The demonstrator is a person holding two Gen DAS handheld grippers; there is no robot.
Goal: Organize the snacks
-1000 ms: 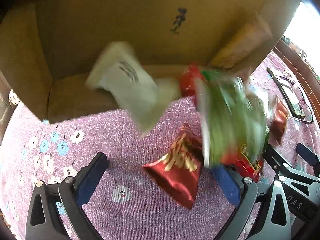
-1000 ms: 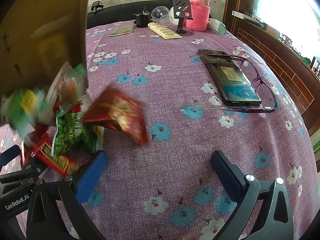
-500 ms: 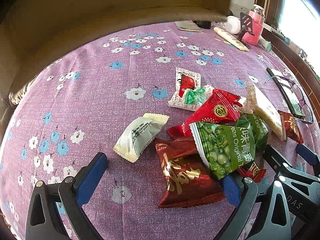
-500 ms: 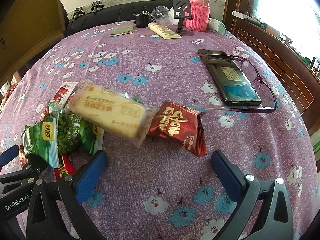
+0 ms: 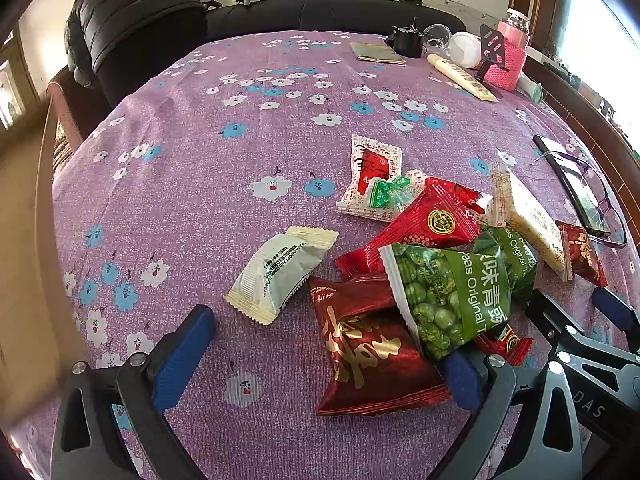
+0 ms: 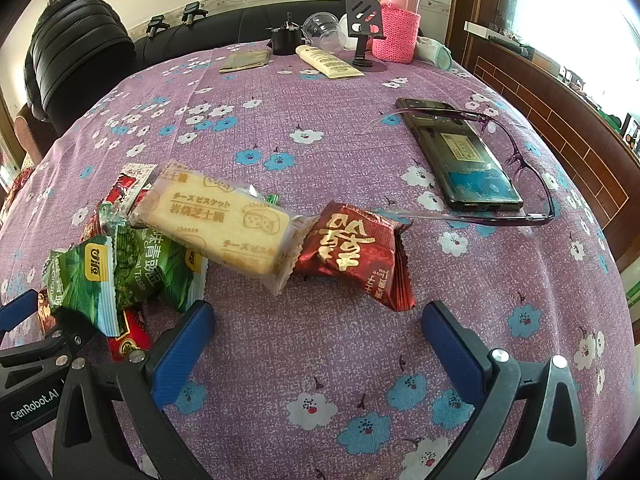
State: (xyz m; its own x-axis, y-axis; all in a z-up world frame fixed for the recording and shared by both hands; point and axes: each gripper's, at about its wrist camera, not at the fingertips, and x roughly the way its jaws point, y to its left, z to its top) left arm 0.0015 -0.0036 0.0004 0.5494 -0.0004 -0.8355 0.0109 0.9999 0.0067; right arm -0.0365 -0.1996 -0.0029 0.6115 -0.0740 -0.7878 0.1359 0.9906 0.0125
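Observation:
Several snack packets lie in a loose pile on the purple flowered tablecloth (image 5: 240, 152). In the left wrist view: a pale grey packet (image 5: 280, 272), a dark red foil packet (image 5: 368, 352), a green pea bag (image 5: 448, 292), a bright red packet (image 5: 428, 228), a white-red packet (image 5: 372, 168). In the right wrist view: a cheese biscuit pack (image 6: 220, 220), a dark red packet (image 6: 356, 252), green pea bags (image 6: 120, 276). My left gripper (image 5: 324, 356) is open and empty, just before the pile. My right gripper (image 6: 316, 340) is open and empty, just below the red packet.
A phone (image 6: 460, 152) with purple glasses (image 6: 528, 184) over it lies at the right. A pink-sleeved bottle (image 6: 396, 20), a phone stand (image 6: 364, 16), a tube (image 6: 328, 62), a clear cup and a black holder stand at the far edge. A black jacket (image 5: 132, 24) hangs far left.
The cardboard box that tipped the snacks out has lifted away out of view. The packets have come to rest on the cloth. Both grippers stay in place.

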